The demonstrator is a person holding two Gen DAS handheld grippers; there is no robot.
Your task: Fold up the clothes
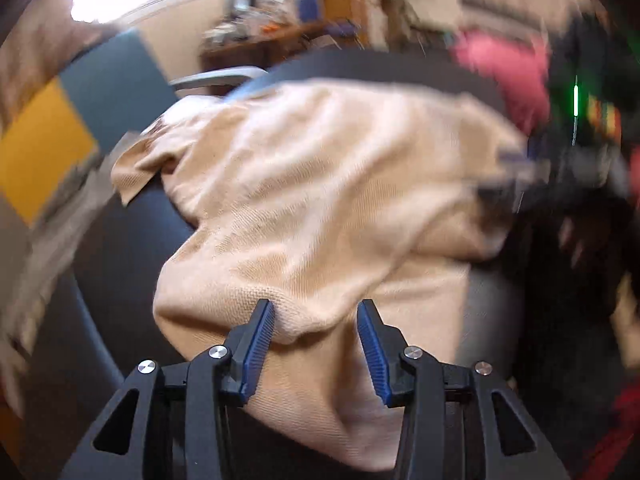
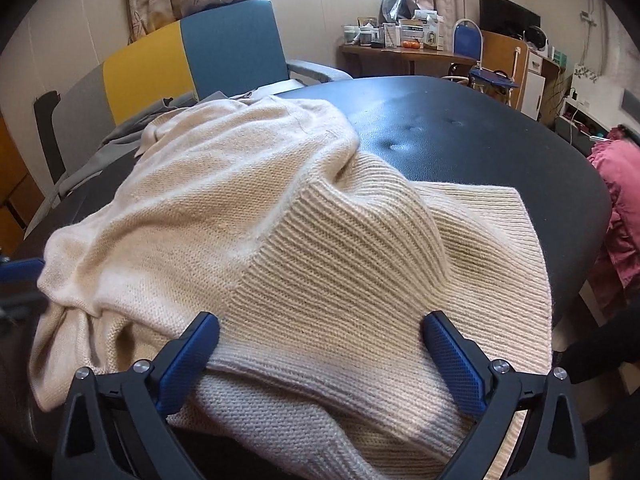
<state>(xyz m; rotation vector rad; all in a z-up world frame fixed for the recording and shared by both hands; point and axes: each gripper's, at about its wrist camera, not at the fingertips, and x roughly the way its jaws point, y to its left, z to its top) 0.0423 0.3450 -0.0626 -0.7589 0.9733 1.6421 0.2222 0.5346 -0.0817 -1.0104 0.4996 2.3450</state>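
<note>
A cream knitted sweater (image 2: pixel 248 216) lies crumpled on a dark round table (image 2: pixel 480 144). Its ribbed hem (image 2: pixel 360 248) faces the right wrist camera. My right gripper (image 2: pixel 320 320) is open wide, and the ribbed hem lies between and under its blue pads (image 2: pixel 452 356). In the blurred left wrist view the same sweater (image 1: pixel 320 184) fills the middle. My left gripper (image 1: pixel 316 312) is open, with a raised fold of the knit bulging between its fingers (image 1: pixel 260 340), not clamped. A dark blurred shape with a green light (image 1: pixel 576 152) hovers at the sweater's right edge.
A blue-and-yellow chair (image 2: pixel 192 60) stands behind the table, with a grey garment (image 2: pixel 100 152) draped beside it. A pink garment (image 2: pixel 620 200) hangs at the right. A cluttered wooden desk (image 2: pixel 400 52) and shelves line the back wall. A dark sleeve (image 2: pixel 600 352) shows at lower right.
</note>
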